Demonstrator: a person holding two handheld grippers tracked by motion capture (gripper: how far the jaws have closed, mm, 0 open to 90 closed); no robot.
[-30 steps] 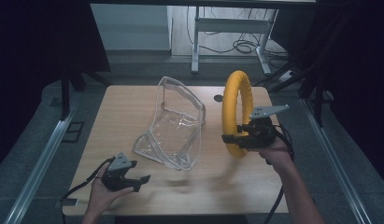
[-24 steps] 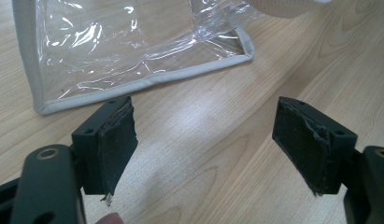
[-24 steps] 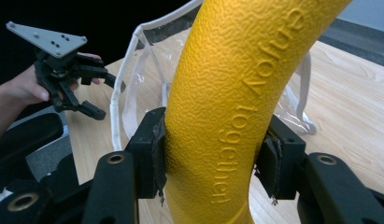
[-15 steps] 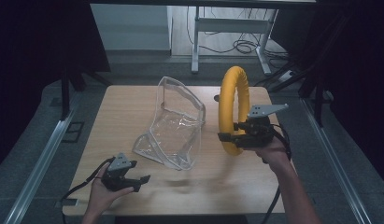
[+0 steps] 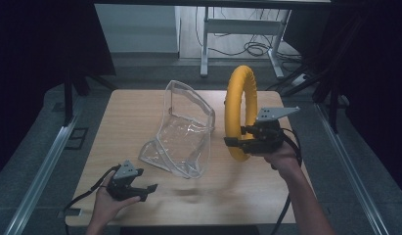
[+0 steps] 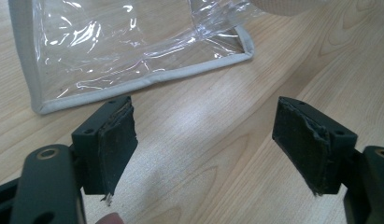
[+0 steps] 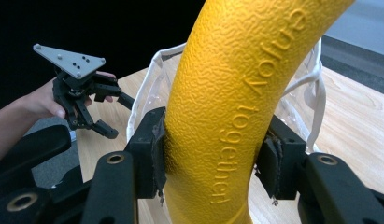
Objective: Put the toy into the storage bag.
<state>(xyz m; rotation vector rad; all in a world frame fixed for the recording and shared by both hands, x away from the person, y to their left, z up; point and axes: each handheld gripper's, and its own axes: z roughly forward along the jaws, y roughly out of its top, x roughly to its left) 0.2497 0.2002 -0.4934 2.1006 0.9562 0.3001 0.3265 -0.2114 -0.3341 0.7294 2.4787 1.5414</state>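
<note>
Ring: yellow ring (image 5: 238, 110) held upright above the table's right half, just beside the clear pouch (image 5: 185, 129).
Right gripper (image 5: 234, 142): clamped on the ring's lower arc; we see both pads pressed into the foam.
Pouch: mouth seems to face the ring, though glare leaves us unsure.
Left gripper (image 5: 145, 192): jaws spread, empty, low near the front edge of the wooden table (image 5: 130, 110).
Next, our judgement: pin the pouch rim with the left, then feed the ring in edge-on.

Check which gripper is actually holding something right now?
The right gripper: its jaws are clamped on the yellow ring, held upright by the clear bag. The left gripper is open, with bare table between its jaws.
</note>
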